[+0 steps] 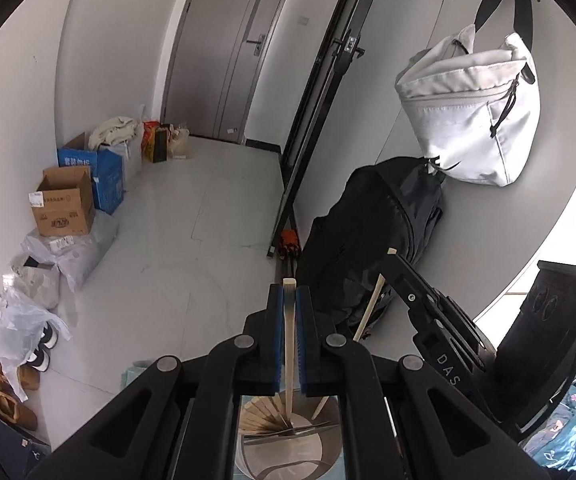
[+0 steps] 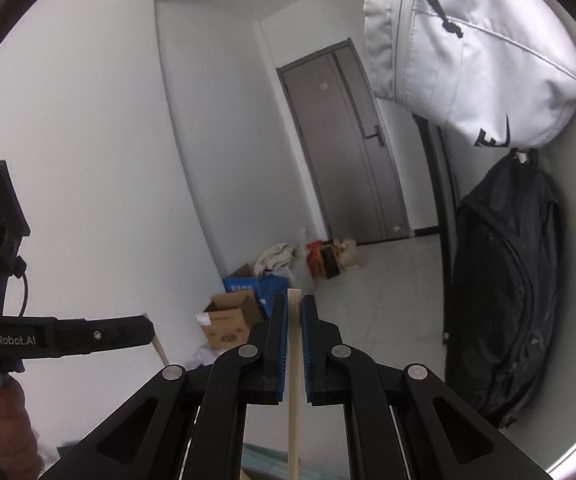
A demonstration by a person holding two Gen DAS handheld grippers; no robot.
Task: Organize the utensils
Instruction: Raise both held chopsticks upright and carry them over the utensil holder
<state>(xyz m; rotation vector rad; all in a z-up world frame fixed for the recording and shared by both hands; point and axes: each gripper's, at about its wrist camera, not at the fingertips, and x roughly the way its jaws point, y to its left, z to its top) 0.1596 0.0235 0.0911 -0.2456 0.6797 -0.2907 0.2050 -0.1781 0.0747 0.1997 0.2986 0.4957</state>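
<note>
In the left wrist view, the left claw is pressed together on a wooden chopstick, pinched upright between its blue pads, the square top showing just above the fingertips. The stick's lower end runs down toward a round container below the claw, where more wooden chopsticks lie fanned. To the right, the right claw pinches a second chopstick, slanted, in front of a black backpack. A white bag hangs on the wall above it.

In the right wrist view, the right claw grips its chopstick upright between the blue pads. At left, the left claw holds its stick; a hand grips that tool. Cardboard boxes sit on the floor beyond.
</note>
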